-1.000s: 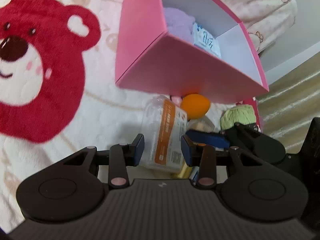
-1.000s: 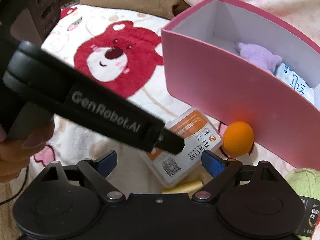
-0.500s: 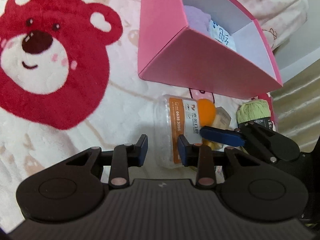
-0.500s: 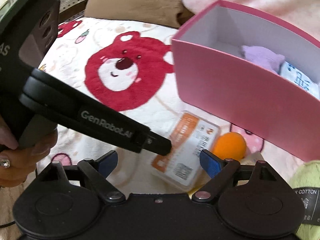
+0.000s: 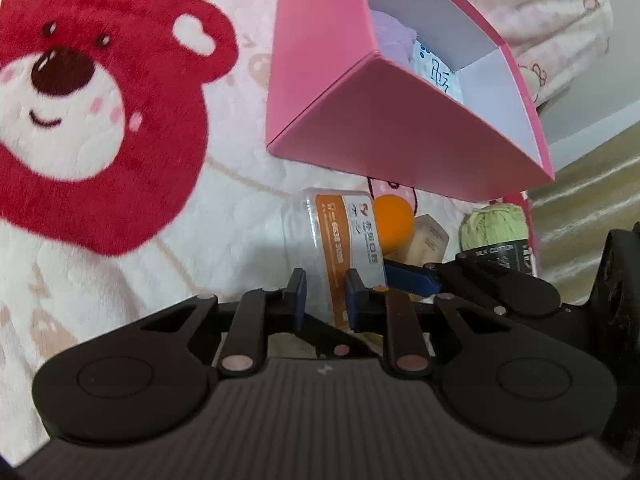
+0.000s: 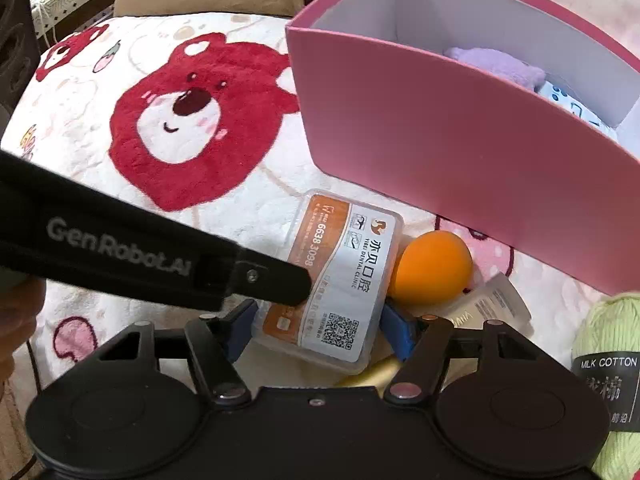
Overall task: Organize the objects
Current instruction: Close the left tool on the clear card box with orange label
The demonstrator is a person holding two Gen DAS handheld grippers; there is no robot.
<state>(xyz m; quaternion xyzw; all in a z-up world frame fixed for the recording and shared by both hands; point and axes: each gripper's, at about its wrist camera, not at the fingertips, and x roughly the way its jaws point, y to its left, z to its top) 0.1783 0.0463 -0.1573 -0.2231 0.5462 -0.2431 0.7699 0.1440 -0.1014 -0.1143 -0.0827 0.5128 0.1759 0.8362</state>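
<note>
Two grippers meet at the clear plastic case, lying on the bear-print blanket just before the pink box: left gripper clenched on its edge, right gripper closing around it (pads seemingly not yet pressing).

Fluffy plush cloth on the bear-print blanket. Matt pink card on the box, with smooth white lining inside. Clear glossy plastic on the dental case, under a slick printed paper label. Smooth matt skin on the orange egg-shaped sponge. Soft fibrous cotton yarn in the green ball. Matt black plastic on both grippers.
</note>
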